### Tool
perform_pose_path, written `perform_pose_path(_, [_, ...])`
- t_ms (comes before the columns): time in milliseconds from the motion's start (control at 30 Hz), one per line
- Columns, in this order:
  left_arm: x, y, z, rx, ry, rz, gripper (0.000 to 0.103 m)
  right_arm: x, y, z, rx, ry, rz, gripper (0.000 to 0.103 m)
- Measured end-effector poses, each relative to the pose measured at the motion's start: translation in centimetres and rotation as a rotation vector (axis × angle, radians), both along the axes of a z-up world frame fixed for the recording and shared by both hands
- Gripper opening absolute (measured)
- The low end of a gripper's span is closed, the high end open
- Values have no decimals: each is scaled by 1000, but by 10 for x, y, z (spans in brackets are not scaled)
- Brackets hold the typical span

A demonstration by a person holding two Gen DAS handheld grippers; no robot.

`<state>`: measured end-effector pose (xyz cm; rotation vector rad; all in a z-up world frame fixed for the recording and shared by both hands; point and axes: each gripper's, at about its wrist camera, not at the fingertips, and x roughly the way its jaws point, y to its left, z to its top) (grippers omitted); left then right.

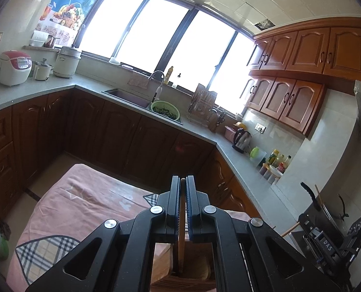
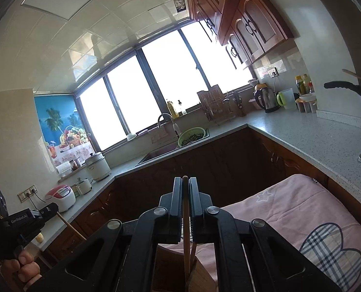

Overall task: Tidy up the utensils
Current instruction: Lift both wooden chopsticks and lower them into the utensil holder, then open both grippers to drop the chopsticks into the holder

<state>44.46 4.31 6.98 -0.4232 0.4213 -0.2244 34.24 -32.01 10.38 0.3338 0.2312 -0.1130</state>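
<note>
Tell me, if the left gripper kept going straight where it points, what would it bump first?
Probably the dark wooden lower cabinets under the counter, past the pink cloth. The left gripper, shut on a wooden utensil, seems to clear the cloth, though depth is hard to judge.

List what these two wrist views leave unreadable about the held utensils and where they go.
- Left gripper: wooden utensil clamped; its working end is cut off by the bottom edge, behind the gripper body.
- Right gripper: wooden stick; lower end likewise hidden, so its type is unclear.
- Wooden holder below: mostly blocked; compartments unreadable.
- Pink cloth: what it covers is hidden.
</note>
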Motion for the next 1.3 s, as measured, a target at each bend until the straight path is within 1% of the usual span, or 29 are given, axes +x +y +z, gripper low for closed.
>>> perform_pose_path(200, [30,-13,-30,0,51,3,3,13,0,-31,38,32,4,5])
perform_pose_path(333, [40,-20,-39,16,73,-7,3,21,4,-45,48,56,7,5])
perform_pose_path(400, [45,-25,-39,26,73,-13,3,23,7,-51,44,71,9,5])
perform_pose_path(500, [50,-34,-38,62,71,-21,4,21,9,-51,23,64,-1,5])
perform_pose_path(567, [49,-38,-36,79,63,-18,4,22,7,-50,29,72,3,5])
perform_pose_path(700, [53,-38,-32,72,70,-29,4,25,3,-49,40,99,1,6])
perform_pose_path(800, [49,-34,-33,77,74,-33,4,25,2,-49,47,103,6,9])
perform_pose_path(900, [47,-30,-33,84,81,-38,4,26,3,-49,49,108,10,9])
perform_pose_path(967, [43,-27,-35,86,88,-41,8,26,3,-48,50,108,9,10])
perform_pose_path(1033, [42,-25,-34,82,94,-49,25,26,1,-47,58,113,8,12])
perform_pose_path(1067, [40,-23,-33,80,90,-45,28,26,0,-47,63,115,11,18])
perform_pose_path(1100, [38,-22,-33,83,89,-43,31,25,0,-46,66,117,13,31])
perform_pose_path(1133, [35,-21,-32,84,88,-44,35,22,-1,-45,66,116,10,40])
perform_pose_path(1167, [32,-20,-32,81,93,-45,38,19,-1,-44,67,108,8,52])
perform_pose_path(1200, [27,-18,-33,77,97,-44,47,15,-1,-42,70,97,7,58])
perform_pose_path(1233, [22,-16,-33,74,97,-41,52,11,-2,-41,74,92,6,60])
perform_pose_path(1267, [16,-15,-33,73,98,-39,54,7,-3,-40,83,88,7,68])
perform_pose_path(1300, [10,-12,-33,74,101,-35,63,2,-4,-39,94,83,12,77])
